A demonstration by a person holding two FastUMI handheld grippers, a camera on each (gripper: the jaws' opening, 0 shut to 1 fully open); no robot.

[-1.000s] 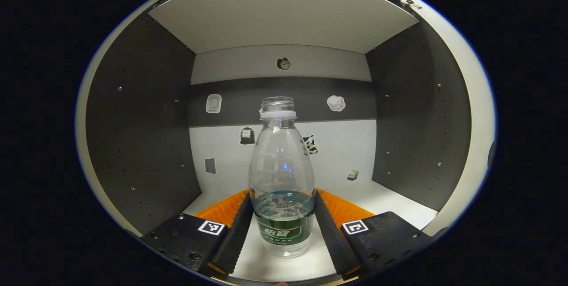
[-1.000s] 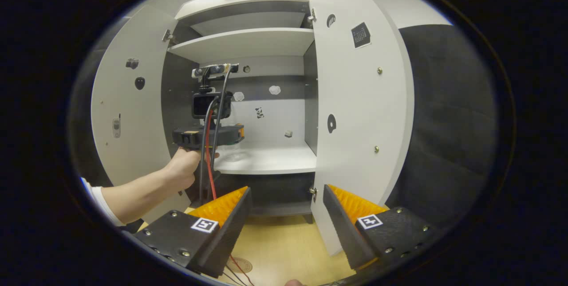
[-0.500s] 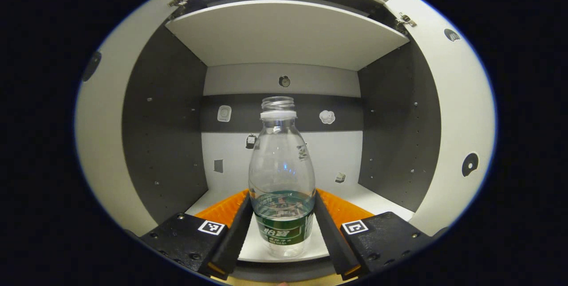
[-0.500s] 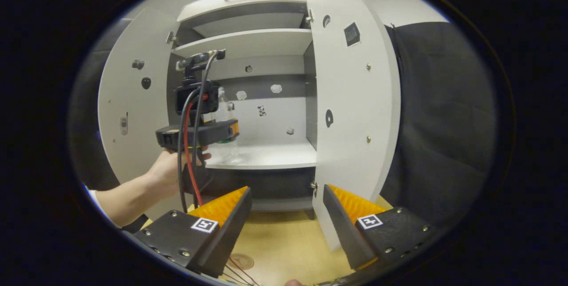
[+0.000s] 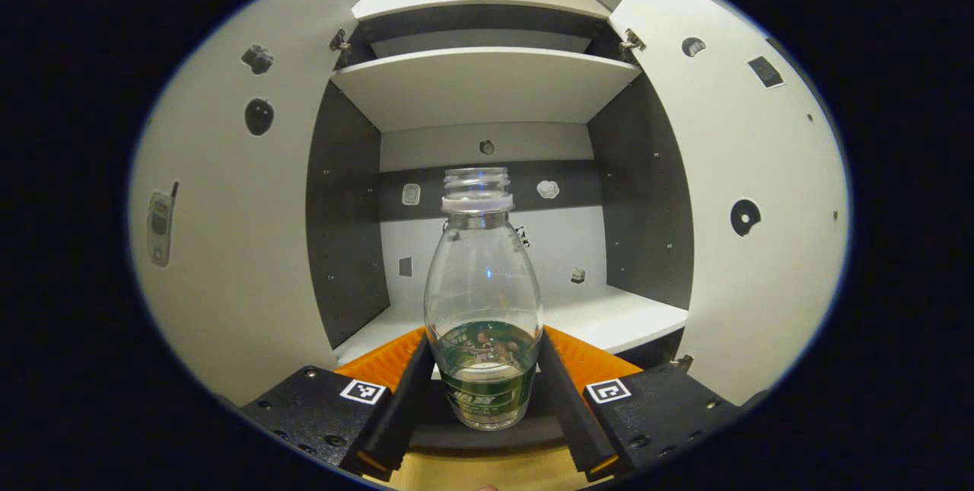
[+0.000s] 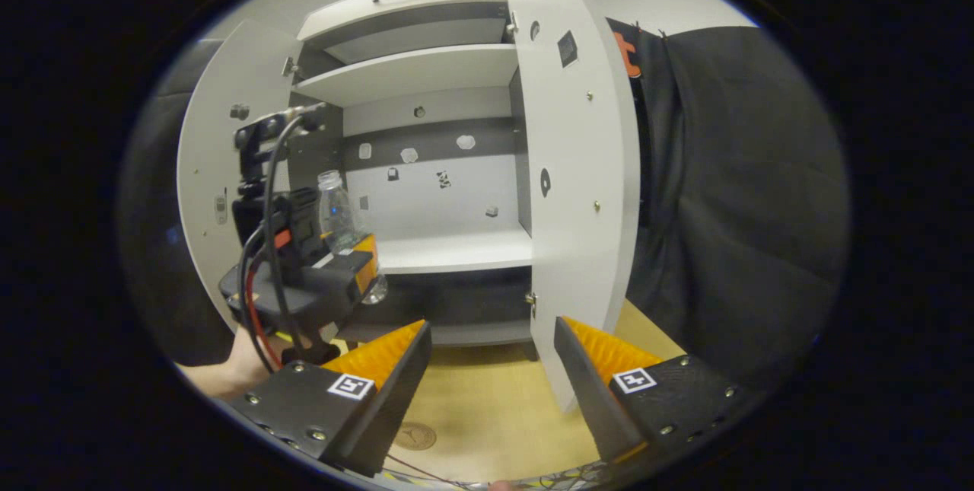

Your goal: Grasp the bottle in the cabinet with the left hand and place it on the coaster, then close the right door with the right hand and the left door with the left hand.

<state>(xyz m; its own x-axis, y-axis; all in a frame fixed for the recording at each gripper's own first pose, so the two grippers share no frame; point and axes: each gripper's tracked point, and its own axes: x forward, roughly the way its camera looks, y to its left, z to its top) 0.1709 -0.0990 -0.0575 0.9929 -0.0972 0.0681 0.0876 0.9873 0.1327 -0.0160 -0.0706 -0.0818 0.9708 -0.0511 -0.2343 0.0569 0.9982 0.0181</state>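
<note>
**Bottle held upright in the left gripper, in front of the open cabinet**

In the left gripper view the clear bottle (image 5: 483, 301) stands upright between the two fingers of the left gripper (image 5: 484, 388). Both orange-backed fingers (image 5: 403, 392) press against its lower body at the green label, so the gripper is closed on it. The bottle has no cap and its base hangs free, in front of the cabinet's dark lower edge with nothing under it. In the right gripper view the same bottle (image 6: 335, 209) rides in the left gripper (image 6: 358, 266), just outside the cabinet on its left side, held by a hand (image 6: 236, 365) low in the picture, with black and red cables looping over the device.

The right gripper (image 6: 491, 377) stands wide apart and holds nothing, hovering over the light wooden table (image 6: 487, 415).

The cabinet (image 5: 487, 87) has dark side walls, a white floor shelf (image 6: 456, 251) and a white shelf above. Small stickers dot its back wall and the inner faces of the doors. The left door (image 5: 221, 247) and the right door (image 5: 753, 194) both stand open. In the right gripper view the right door (image 6: 578, 171) swings out toward the camera, its lower corner just above the gripper's right finger. A round brown coaster (image 6: 415, 436) lies on the table, partly hidden by the right gripper's left finger. Black cloth hangs to the right of the cabinet.
</note>
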